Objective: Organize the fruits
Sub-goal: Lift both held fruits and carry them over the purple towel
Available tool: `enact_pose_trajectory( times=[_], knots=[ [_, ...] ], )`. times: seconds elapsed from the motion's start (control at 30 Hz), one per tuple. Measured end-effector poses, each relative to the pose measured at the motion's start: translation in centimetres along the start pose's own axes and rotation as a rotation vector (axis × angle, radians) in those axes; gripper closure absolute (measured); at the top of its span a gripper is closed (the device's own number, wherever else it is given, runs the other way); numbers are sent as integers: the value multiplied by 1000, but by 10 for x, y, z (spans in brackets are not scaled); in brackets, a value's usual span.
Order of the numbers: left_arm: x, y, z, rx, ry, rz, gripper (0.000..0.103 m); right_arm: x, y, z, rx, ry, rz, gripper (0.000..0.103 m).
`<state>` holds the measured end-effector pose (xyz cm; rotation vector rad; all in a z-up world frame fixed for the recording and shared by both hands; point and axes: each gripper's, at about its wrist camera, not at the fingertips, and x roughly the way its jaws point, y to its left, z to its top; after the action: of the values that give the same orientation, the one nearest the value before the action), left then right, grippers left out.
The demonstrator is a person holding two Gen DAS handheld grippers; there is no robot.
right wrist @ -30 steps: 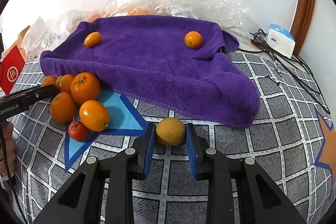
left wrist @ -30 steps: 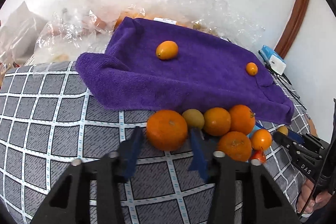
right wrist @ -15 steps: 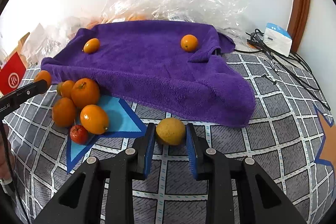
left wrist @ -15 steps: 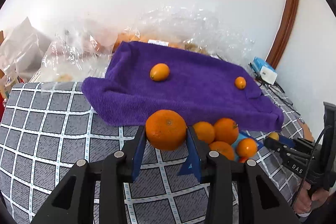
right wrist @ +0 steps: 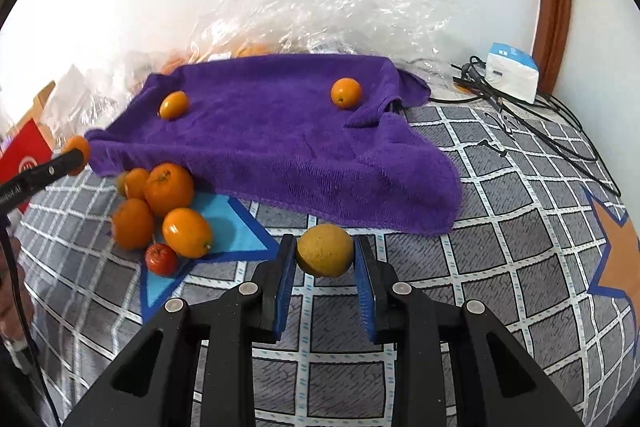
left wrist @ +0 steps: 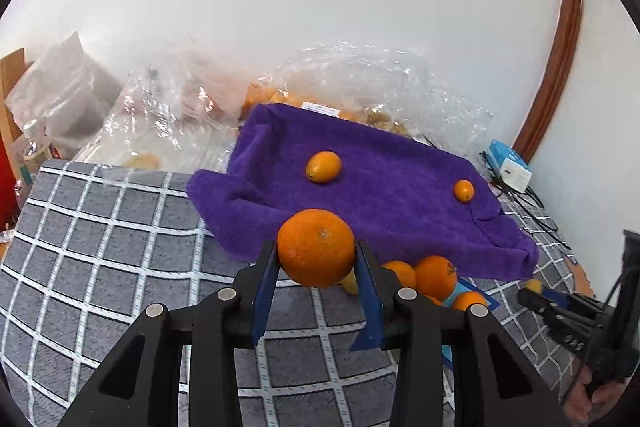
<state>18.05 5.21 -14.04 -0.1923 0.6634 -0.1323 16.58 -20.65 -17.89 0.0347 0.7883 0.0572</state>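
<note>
Left wrist view: left gripper (left wrist: 316,259) pinches a big round orange (left wrist: 316,247) w/ blue pads, raised in front of the purple terry towel (left wrist: 384,195) (two small oranges on it). Right wrist view: right gripper (right wrist: 325,259) squeezes a dull yellow-brown round fruit (right wrist: 325,250) over the grey checked cloth (right wrist: 500,259), just below the towel's edge.

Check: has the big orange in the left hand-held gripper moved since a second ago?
Yes. The big round orange rose off the checked cloth toward the purple towel.
</note>
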Motion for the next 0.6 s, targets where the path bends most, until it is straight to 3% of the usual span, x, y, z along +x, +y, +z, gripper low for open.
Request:
enact_pose_trajectory(
  times=[0.23,0.43,0.6],
  knots=[
    [-17,6,21,-18,-7,14,67,-20,7,30,-9,-51,-14,74],
    [-36,-8,64,-4,-49,-15,67,-32,6,64,12,-88,-23,74],
    [-29,-24,97,27,-49,11,66,-38,-1,97,38,-117,-42,74]
  ],
)
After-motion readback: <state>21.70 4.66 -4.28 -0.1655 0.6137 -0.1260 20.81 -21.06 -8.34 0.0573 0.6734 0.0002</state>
